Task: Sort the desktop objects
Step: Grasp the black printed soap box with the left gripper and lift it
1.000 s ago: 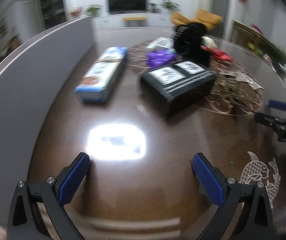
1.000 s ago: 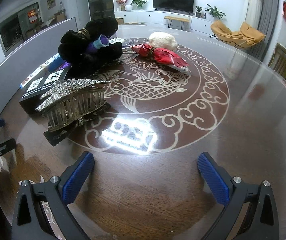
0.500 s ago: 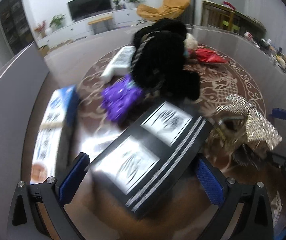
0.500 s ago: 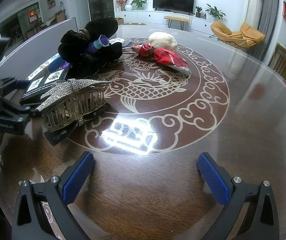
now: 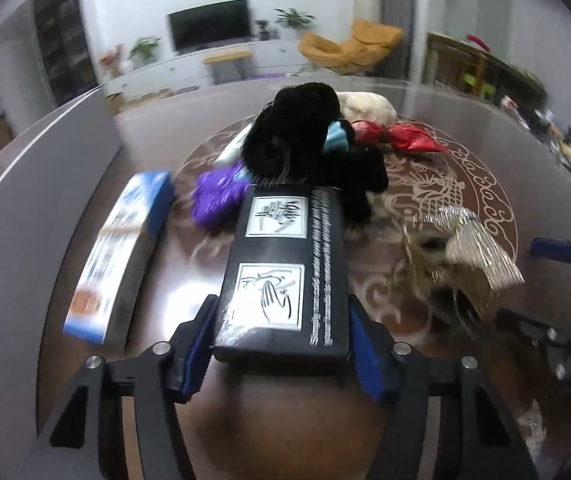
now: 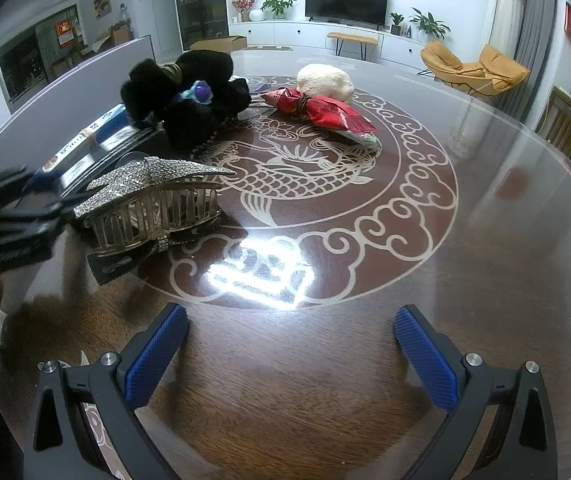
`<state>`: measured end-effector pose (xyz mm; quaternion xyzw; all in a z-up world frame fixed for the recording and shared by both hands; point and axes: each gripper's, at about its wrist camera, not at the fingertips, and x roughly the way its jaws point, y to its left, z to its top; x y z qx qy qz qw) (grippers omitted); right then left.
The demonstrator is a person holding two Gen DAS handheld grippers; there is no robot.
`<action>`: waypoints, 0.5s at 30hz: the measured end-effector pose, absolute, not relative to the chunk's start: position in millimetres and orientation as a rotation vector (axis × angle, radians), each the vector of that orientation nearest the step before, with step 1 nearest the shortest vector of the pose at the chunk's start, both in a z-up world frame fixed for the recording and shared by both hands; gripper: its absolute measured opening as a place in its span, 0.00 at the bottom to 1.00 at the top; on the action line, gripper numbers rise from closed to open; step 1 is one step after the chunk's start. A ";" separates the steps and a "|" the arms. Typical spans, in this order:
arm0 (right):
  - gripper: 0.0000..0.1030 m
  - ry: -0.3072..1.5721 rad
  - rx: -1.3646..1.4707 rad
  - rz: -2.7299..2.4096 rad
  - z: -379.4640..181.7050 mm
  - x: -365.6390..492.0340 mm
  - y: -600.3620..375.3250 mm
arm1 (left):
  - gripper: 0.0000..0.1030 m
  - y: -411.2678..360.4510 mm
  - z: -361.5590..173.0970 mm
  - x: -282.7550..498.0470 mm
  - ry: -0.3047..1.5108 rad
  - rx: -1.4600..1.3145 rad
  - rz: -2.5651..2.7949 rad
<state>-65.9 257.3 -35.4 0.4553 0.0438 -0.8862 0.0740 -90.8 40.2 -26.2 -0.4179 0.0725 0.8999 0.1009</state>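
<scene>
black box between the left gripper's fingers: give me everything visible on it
The black box is long and flat, likely glossy card. Its top face carries two white panels with black line drawings and lines of white print down its right edge. It lies lengthwise away from the camera on the brown table. The left gripper has just been closing on its near end; both blue pads look pressed to its long sides. Its far end meets the black furry item; a purple item sits at its far left corner.

Black box (image 5: 285, 264) with white panels, red packet (image 6: 325, 110), blue carton (image 5: 121, 256)
</scene>
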 end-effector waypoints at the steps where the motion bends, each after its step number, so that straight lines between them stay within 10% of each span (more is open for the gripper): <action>1: 1.00 0.131 1.367 -2.660 -35.3 -65.9 257.2 | 0.58 37.4 -26.5 -79.9 0.192 -1.242 2.684; 15: 1.00 0.131 1.366 -2.661 -35.5 -65.6 257.5 | 0.84 15.4 -32.7 -56.2 0.141 -1.326 2.675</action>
